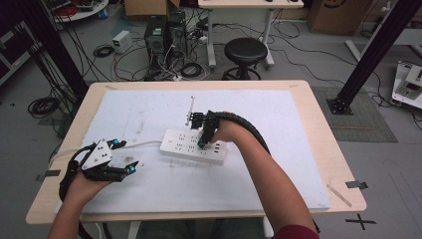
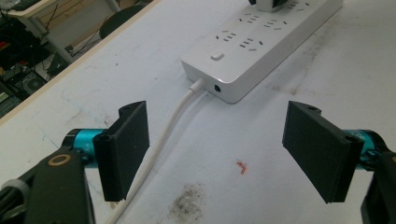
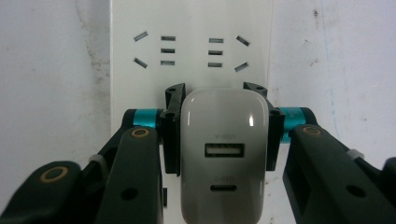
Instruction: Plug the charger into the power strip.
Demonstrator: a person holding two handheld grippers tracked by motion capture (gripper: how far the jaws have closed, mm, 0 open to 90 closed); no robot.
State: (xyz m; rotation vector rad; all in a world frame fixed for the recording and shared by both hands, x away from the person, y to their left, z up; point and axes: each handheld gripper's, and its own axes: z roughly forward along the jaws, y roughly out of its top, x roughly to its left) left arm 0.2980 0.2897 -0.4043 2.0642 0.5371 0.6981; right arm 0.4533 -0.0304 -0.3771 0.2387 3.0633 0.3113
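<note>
A white power strip [image 1: 184,144] [image 2: 261,42] [image 3: 196,28] lies flat mid-table on a white mat [image 1: 249,174]. Its white cable [image 1: 144,144] [image 2: 163,140] runs off to the left. My right gripper [image 1: 203,143] [image 3: 215,88] points down over the strip, shut on a white USB charger [image 3: 224,158] with a pad against each side. The charger stands on the strip's sockets; its prongs are hidden. At the mat's left my left gripper [image 1: 127,155] [image 2: 217,140] rests low, open wide and empty, facing the strip's cable end, with the cable passing by its left pad [image 2: 126,149].
A thin pale upright piece [image 1: 190,109] stands just behind the right hand. A dark smudge [image 2: 187,205] and a red fleck [image 2: 241,166] mark the mat. Beyond the far table edge are a black stool [image 1: 245,52], computer towers [image 1: 164,35] and floor cables.
</note>
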